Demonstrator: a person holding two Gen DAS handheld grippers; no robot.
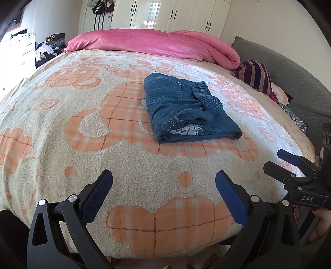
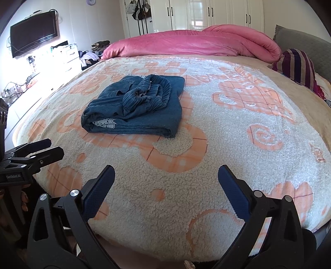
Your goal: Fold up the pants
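A wide bed (image 1: 62,128) fills both views, covered by a fleecy cream blanket (image 2: 206,186) with orange checked patterns. A rolled pink duvet (image 1: 149,43) lies along the far edge, with a striped purple pillow (image 2: 298,66) against a grey headboard (image 1: 289,68) on the right. White wardrobes (image 1: 175,14) stand behind, and the right wrist view shows a dark television (image 2: 34,39) on the left wall.

Near the middle of the bed sit the blue denim pants (image 1: 186,107), folded into a compact, roughly square bundle. The elastic waistband (image 2: 149,93) lies bunched on top, and a bit of white patterned lining (image 1: 185,130) peeks from the near open edge.

The left gripper (image 1: 164,196) hovers over the near edge of the bed, its blue-padded fingers spread wide and holding nothing. The right gripper (image 2: 166,192) is the same: fingers apart, empty, well short of the pants.

The folding looks essentially finished. What may remain is only tidying the rumpled waistband and the lining that shows, if neatness matters
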